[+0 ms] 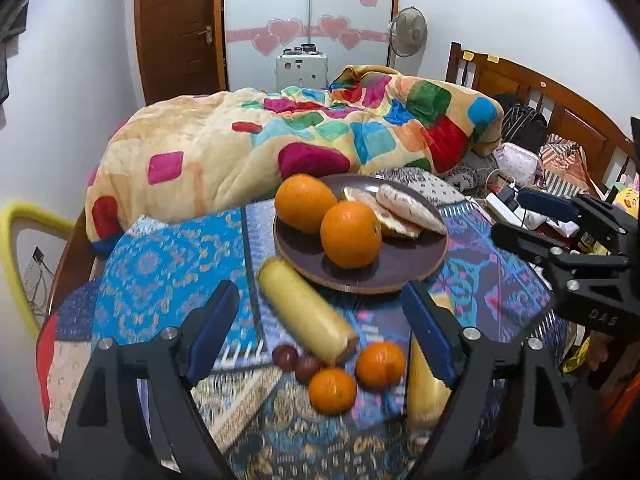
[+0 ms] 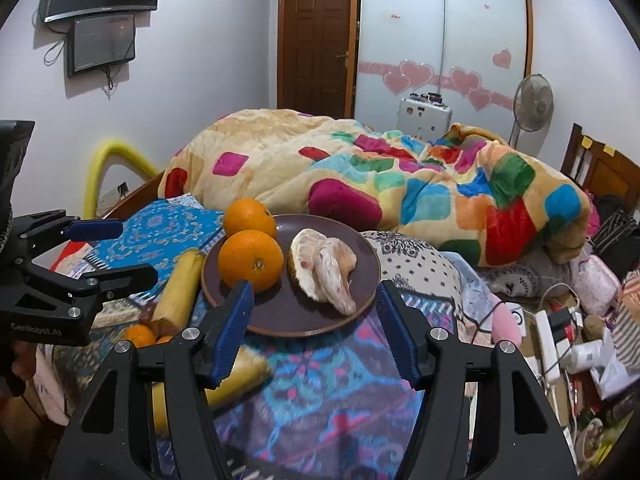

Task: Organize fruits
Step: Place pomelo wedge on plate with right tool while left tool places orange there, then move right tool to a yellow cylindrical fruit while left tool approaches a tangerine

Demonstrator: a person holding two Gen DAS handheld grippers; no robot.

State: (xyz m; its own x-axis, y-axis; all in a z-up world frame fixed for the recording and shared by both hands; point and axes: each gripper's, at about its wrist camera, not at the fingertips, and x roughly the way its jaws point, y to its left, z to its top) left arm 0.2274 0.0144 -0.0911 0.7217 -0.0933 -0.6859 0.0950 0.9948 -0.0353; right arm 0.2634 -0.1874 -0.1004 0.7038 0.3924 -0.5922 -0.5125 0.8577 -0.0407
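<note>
A brown plate (image 1: 416,264) (image 2: 288,316) on a patterned cloth holds two oranges (image 1: 350,234) (image 2: 250,260) and peeled pomelo pieces (image 1: 408,210) (image 2: 328,268). In front of it lie a yellow cylinder fruit (image 1: 306,316) (image 2: 178,288), a second one (image 1: 424,384) (image 2: 240,372), two small tangerines (image 1: 332,390) (image 2: 140,336) and two dark red small fruits (image 1: 296,362). My left gripper (image 1: 320,332) is open and empty above the loose fruits. My right gripper (image 2: 314,328) is open and empty just before the plate.
A bed with a colourful quilt (image 1: 280,136) (image 2: 380,176) lies behind the table. Clutter with a power strip and cables (image 2: 552,340) sits at the right. A yellow chair back (image 1: 16,224) stands at the left.
</note>
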